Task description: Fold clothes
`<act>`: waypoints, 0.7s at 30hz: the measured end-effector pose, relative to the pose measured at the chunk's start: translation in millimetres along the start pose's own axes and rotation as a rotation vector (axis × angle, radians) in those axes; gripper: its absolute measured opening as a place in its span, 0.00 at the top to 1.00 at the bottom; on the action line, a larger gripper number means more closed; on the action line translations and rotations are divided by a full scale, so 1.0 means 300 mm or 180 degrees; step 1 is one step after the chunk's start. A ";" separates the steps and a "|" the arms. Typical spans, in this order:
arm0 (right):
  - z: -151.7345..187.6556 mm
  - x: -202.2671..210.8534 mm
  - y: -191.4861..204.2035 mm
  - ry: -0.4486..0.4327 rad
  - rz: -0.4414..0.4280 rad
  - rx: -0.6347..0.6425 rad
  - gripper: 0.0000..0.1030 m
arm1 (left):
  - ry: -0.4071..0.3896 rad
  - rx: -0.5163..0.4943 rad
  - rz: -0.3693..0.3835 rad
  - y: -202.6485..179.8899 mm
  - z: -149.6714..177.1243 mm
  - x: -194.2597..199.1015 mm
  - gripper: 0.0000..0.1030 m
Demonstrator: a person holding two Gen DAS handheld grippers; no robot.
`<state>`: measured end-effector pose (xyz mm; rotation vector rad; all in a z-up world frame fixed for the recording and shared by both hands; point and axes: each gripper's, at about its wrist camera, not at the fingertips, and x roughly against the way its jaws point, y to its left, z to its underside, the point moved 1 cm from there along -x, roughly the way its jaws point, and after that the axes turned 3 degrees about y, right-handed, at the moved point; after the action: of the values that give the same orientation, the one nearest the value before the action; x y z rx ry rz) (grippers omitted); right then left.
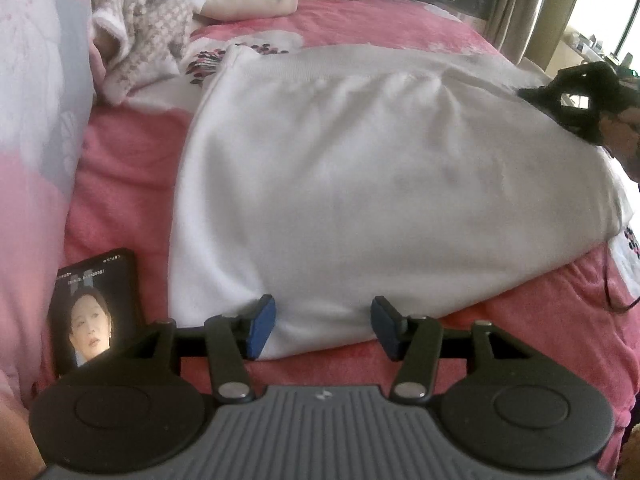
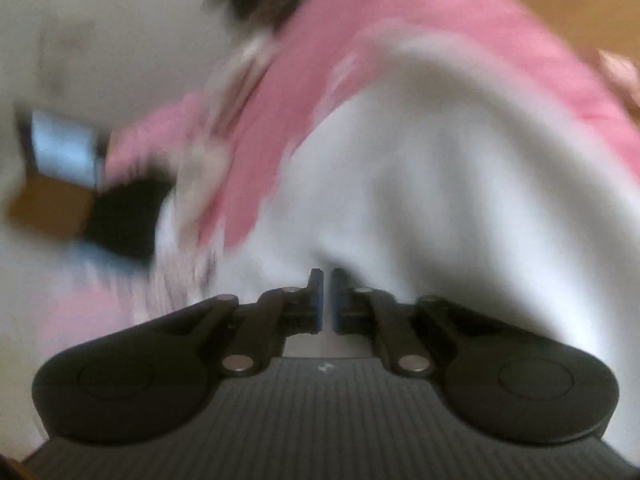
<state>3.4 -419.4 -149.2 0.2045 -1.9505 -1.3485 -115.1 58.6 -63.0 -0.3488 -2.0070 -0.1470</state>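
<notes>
Left wrist view: my left gripper point(image 1: 323, 329) fingers stand open at the white top's point(image 1: 360, 184) six o'clock edge on the bed point(image 1: 128, 168). Phone point(image 1: 96, 312) writing unreadable. Right gripper point(image 2: 326, 300) fingers are pinched closed on the top point(image 2: 460, 208).

the left wrist view looks from just behind the left gripper point(image 1: 323, 328), tilted steeply down and close over the near edge of the white garment point(image 1: 360, 184) on the pink bed cover point(image 1: 128, 184). the right wrist view sits behind the right gripper point(image 2: 326, 300), facing flatter, very blurred. both views share the garment and the cover.
</notes>
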 end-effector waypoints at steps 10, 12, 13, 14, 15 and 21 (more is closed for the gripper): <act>-0.015 0.158 0.007 -0.0390 -0.0206 -0.0083 0.94 | 0.0026 0.0225 0.0065 0.024 -0.013 -0.003 0.45; -0.009 0.178 -0.043 -0.0327 -0.0151 -0.0204 0.93 | 0.0028 0.0245 0.0073 0.025 -0.015 -0.003 0.44; -0.015 0.200 -0.081 -0.0419 -0.0049 -0.0328 0.94 | 0.0028 0.0247 0.0075 0.026 -0.015 -0.003 0.44; -0.024 0.231 -0.120 -0.0583 0.0073 -0.0482 0.95 | 0.0025 0.0251 0.0080 0.028 -0.015 -0.003 0.44; -0.029 0.271 -0.153 -0.0778 0.0192 -0.0628 0.94 | 0.0020 0.0254 0.0084 0.029 -0.015 -0.004 0.44; 0.013 0.489 -0.067 -0.1333 0.0488 -0.0126 0.91 | -0.0022 0.0210 0.0046 0.026 -0.018 -0.001 0.44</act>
<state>-108.7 -500.4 -96.5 -0.2633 -2.2228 -1.4083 -107.8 64.5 -61.1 -0.3219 -2.0108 -0.0705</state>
